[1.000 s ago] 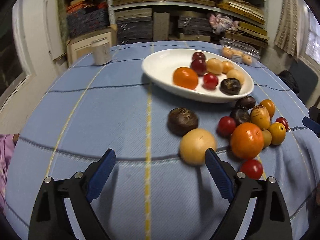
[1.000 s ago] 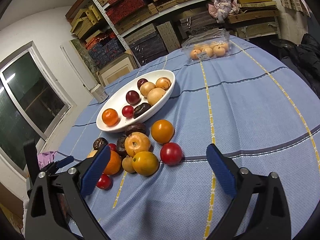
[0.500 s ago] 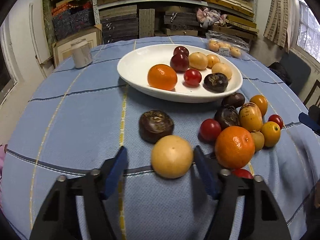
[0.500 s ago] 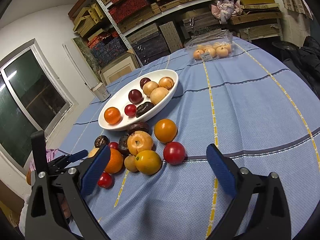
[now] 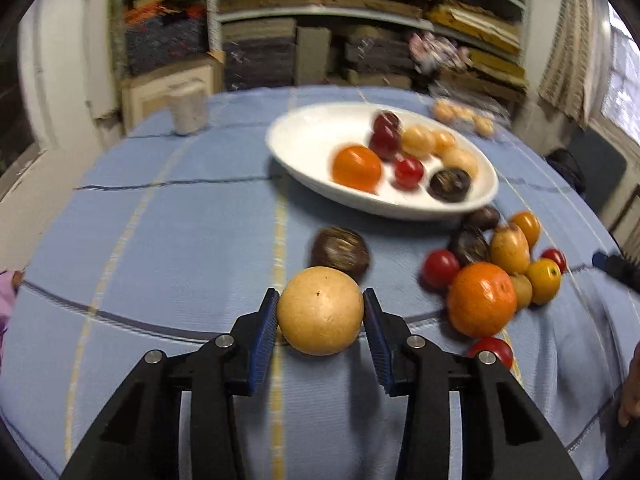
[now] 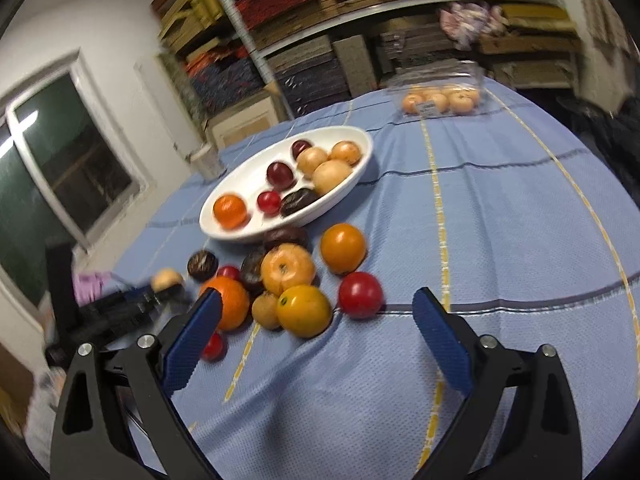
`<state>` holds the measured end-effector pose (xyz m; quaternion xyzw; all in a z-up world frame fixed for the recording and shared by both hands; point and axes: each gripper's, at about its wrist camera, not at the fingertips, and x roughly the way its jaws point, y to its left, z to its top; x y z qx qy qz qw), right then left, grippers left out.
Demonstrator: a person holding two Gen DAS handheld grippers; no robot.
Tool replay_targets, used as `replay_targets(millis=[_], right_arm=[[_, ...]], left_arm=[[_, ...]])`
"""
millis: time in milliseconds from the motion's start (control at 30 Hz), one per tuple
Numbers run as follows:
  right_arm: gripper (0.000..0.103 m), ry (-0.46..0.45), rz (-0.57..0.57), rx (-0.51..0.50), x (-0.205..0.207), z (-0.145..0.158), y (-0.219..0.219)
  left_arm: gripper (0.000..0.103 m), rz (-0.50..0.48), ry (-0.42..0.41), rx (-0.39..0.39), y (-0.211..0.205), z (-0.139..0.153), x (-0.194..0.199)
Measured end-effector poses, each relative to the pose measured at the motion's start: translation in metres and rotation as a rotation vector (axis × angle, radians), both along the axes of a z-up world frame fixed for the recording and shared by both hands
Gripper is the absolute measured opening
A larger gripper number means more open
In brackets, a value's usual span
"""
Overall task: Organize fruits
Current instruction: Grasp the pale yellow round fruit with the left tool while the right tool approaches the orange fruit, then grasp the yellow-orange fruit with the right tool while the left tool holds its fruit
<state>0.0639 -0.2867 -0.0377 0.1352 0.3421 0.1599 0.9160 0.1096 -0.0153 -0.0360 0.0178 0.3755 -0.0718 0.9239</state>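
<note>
A tan round fruit (image 5: 320,312) lies on the blue tablecloth, between the fingers of my left gripper (image 5: 320,297). The jaws are closing and both blue pads touch the fruit's sides. A dark brown fruit (image 5: 340,254) sits just behind it. To the right is a loose pile with a large orange (image 5: 480,300), red tomatoes and yellow fruits. The white oval dish (image 5: 312,148) further back holds several fruits. My right gripper (image 6: 318,298) hovers open over the cloth, in front of the same pile (image 6: 288,268), with nothing between its fingers.
A clear plastic box of pale fruits (image 6: 440,100) stands at the table's far side. A white cylinder (image 5: 186,114) is at the far left edge. Packed shelves rise behind the table. A hand (image 5: 630,392) shows at the lower right.
My left gripper's jaws have come together from wide apart onto the tan fruit, which first lay by the right finger. The right gripper stays open and has rolled slightly.
</note>
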Motion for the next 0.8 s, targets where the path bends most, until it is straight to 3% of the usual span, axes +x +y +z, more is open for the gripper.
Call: replay_targets(millis=[67, 167, 500, 567, 800], right_arm=[[0.073, 0.009, 0.041, -0.066, 0.001, -0.003, 0.014], [0.063, 0.037, 0.065, -0.125, 0.004, -0.011, 0.026], [0.049, 0.081, 0.082, -0.171, 0.028, -0.022, 0.045], [0.038, 0.099, 0.089, -0.147, 0.032, -0.025, 0.042], [0.037, 0.096, 0.118, -0.117, 0.026, -0.025, 0.041]], left_arm=[[0.043, 0.029, -0.014, -0.023, 0.009, 0.005, -0.002], [0.043, 0.044, -0.005, -0.038, 0.014, 0.006, 0.000], [0.043, -0.018, 0.003, -0.021, 0.001, 0.004, -0.005], [0.043, -0.021, 0.010, -0.025, 0.001, 0.003, -0.003], [0.043, -0.027, 0.013, -0.024, 0.000, 0.001, -0.002]])
